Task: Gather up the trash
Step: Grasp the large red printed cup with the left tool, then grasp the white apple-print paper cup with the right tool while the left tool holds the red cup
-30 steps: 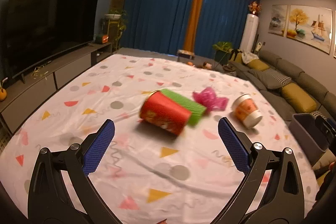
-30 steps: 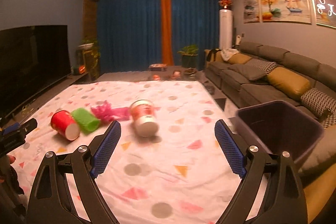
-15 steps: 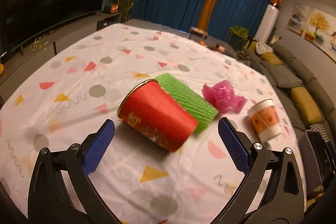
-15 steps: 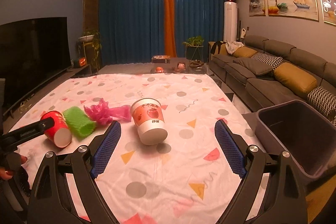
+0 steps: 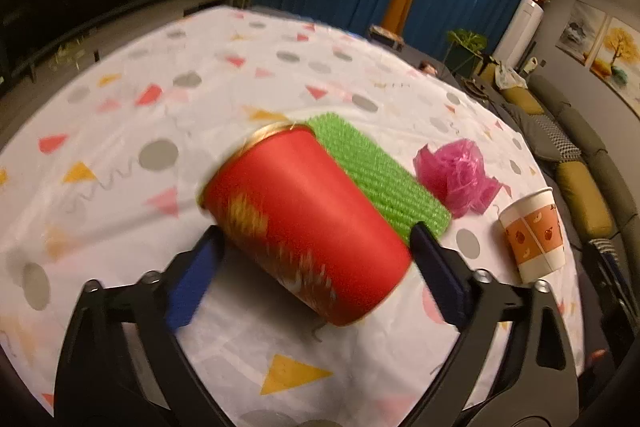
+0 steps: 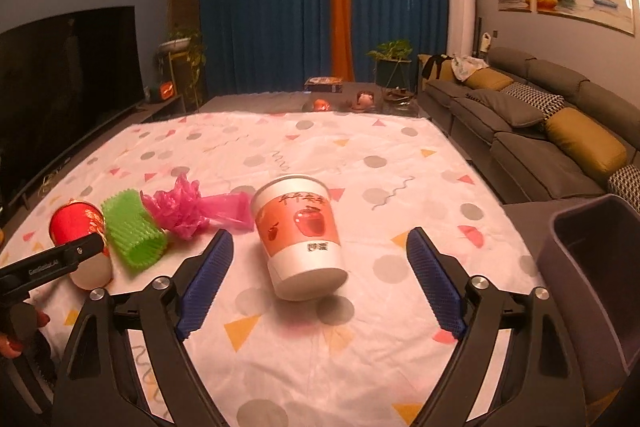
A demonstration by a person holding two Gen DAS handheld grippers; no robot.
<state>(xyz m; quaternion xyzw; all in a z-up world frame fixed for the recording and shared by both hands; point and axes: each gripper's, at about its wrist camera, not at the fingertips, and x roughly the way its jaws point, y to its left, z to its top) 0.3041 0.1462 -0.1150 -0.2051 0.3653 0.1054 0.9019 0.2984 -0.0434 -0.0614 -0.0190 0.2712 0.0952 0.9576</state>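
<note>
A dim living room holds a low surface spread with a white tablecloth printed with triangles and dots, blue curtains behind it and a grey sofa along the right.

The left gripper has its jaws wide and they have just been closing; the red paper cup lies on its side between the blue pads, which sit just beside its wall. Whether they already press on it cannot be told through the blur, so I read the grip as not yet made. The right gripper stands wide open, with the apple-print paper cup tilted on the cloth between and slightly ahead of its fingers, untouched.

Outward from there, a green foam net sleeve lies touching the red cup's far side, a crumpled pink plastic bag sits just beyond it, and a dark bin waits at the right edge.

Both cups look empty, light and thin-walled: they will probably crush under a hard squeeze and roll if nudged. Taking each across its mid-wall, gently, seems safest; near the rolled rim is stiffer. The sleeve and bag are soft and will compress, so they need a nearly full close.
</note>
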